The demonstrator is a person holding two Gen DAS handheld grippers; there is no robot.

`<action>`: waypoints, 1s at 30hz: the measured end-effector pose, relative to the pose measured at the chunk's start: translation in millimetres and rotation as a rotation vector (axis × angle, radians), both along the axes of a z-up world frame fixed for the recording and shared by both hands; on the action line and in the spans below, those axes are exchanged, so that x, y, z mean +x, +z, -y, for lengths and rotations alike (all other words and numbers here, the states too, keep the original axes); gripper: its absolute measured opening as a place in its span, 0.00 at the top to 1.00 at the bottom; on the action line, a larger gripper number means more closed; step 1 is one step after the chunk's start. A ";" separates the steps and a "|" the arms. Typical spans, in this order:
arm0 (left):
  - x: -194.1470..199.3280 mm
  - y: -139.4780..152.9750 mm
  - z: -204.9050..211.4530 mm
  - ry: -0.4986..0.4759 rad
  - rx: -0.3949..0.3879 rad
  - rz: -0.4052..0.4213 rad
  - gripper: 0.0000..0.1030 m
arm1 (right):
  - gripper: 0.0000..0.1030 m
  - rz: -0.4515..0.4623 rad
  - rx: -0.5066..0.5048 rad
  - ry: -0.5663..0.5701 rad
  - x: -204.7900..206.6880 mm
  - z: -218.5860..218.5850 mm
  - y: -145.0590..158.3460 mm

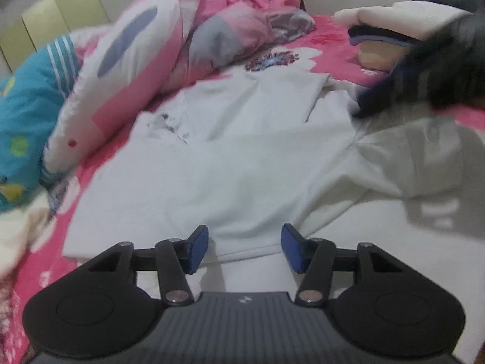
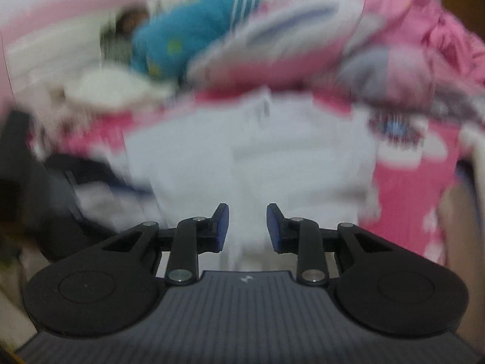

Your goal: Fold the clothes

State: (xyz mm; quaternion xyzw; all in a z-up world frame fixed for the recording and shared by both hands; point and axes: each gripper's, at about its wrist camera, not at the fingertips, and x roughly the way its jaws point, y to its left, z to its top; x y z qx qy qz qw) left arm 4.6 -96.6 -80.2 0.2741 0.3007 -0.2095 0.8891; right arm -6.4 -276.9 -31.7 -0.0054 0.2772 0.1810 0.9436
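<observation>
White cotton T-shirt (image 1: 236, 157), soft, light, limp, lying ahead of both empty, parted grippers, left (image 1: 245, 248), right (image 2: 247, 227); likely best pinched at hem.

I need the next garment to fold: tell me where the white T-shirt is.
The white T-shirt lies spread flat mid-frame in the left wrist view, on the pink bedsheet, just ahead of the open left hand-held gripper, right of the bunched quilt.

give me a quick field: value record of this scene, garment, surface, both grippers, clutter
garment: white shirt spread flat, one sleeve out to the side
surface: pink floral bedsheet
left gripper: jaws open, at the shirt's near hem, holding nothing
right gripper: jaws open over the shirt, view blurred
clutter: pink quilt, blue blanket, folded clothes stack
</observation>
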 end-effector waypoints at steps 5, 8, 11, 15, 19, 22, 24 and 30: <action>-7.3 14.7 -21.9 0.019 -0.049 0.006 0.33 | 0.74 -0.019 -0.076 -0.004 0.7 -10.2 -0.6; -10.2 38.9 -45.5 0.050 -0.151 0.022 0.32 | 0.74 -0.031 -0.122 -0.006 1.2 -16.4 -1.0; 3.4 50.6 -68.0 0.125 -0.226 0.027 0.31 | 0.74 -0.044 -0.153 -0.006 5.0 -22.9 -0.2; 27.4 44.1 -97.3 0.265 -0.258 0.017 0.31 | 0.74 -0.073 -0.090 0.014 35.6 -34.7 10.1; 46.6 28.8 -120.1 0.374 -0.265 -0.003 0.33 | 0.69 -0.102 -0.027 0.034 66.1 -46.5 20.4; 55.1 22.8 -128.8 0.420 -0.271 0.009 0.35 | 0.55 -0.149 0.048 0.125 107.2 -75.7 25.3; 57.7 20.8 -129.7 0.435 -0.265 0.033 0.35 | 0.53 -0.204 0.072 0.183 142.1 -96.8 20.0; 77.8 7.1 -135.5 0.503 -0.279 0.032 0.43 | 0.49 -0.344 0.055 0.269 242.2 -151.8 -16.8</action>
